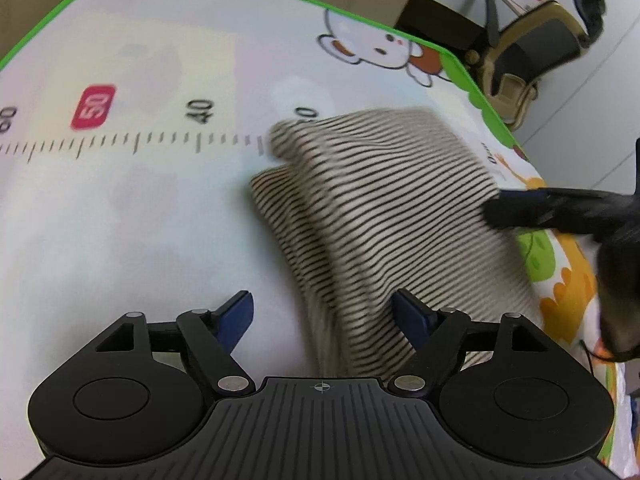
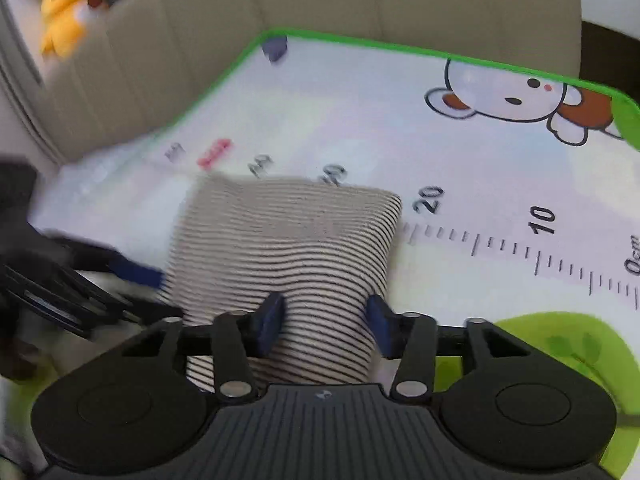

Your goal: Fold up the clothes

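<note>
Wide-spread fingers of the left gripper [image 1: 324,316] straddled the near edge of the striped garment [image 1: 380,208], gripping nothing. Right gripper [image 2: 326,320] fingers stood half apart over the folded cloth, unclamped. It lay lengthwise away along the ruler-printed mat [image 1: 120,208].

Yellow toy [image 2: 64,20] blurred; garment [image 2: 288,264] near edge hidden.

Green-edged mat [image 1: 120,208] with printed ruler [image 2: 520,248], bear cartoon [image 2: 508,96] at far edge. Yellow toy [image 2: 64,16] beyond mat's far-left corner.
</note>
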The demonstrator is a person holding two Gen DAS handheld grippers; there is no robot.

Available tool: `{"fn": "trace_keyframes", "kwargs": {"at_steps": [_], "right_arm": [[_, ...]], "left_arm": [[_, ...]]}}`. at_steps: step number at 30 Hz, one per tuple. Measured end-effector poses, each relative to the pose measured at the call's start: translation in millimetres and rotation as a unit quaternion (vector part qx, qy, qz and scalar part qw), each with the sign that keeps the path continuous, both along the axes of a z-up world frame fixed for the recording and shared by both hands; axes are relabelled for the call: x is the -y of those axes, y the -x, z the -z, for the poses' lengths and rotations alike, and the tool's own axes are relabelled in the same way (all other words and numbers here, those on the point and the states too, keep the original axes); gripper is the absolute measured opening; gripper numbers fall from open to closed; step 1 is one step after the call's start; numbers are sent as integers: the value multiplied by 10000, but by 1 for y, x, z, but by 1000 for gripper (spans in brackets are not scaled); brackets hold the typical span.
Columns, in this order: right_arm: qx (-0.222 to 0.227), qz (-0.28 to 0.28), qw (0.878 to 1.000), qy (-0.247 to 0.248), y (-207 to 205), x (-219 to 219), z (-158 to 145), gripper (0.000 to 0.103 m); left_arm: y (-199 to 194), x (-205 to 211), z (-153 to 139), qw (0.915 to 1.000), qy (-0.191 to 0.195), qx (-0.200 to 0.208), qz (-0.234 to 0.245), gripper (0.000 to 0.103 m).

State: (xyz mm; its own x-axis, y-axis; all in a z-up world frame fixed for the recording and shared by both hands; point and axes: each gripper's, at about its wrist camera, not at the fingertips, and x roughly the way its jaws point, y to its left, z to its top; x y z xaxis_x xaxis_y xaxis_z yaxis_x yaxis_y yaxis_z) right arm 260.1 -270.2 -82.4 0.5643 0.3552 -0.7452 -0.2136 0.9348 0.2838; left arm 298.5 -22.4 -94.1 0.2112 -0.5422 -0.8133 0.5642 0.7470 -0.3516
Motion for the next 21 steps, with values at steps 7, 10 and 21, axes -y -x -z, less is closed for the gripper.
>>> {"fn": "trace_keyframes", "kwargs": {"at_steps": [7,10,21], "right_arm": [[-652,97,9906,-1197,13,34,16,78],[-949,125,9848,-1450,18,29,35,79],[-203,-666,9946,-767,-21,-57,11,59]], "left_arm": [[2,-2,3,9996,178,-145,-144,83],[-2,-9,11,9969,428,-543,-387,83],[-8,-36,12,9937,711,-650,-570,72]]}}
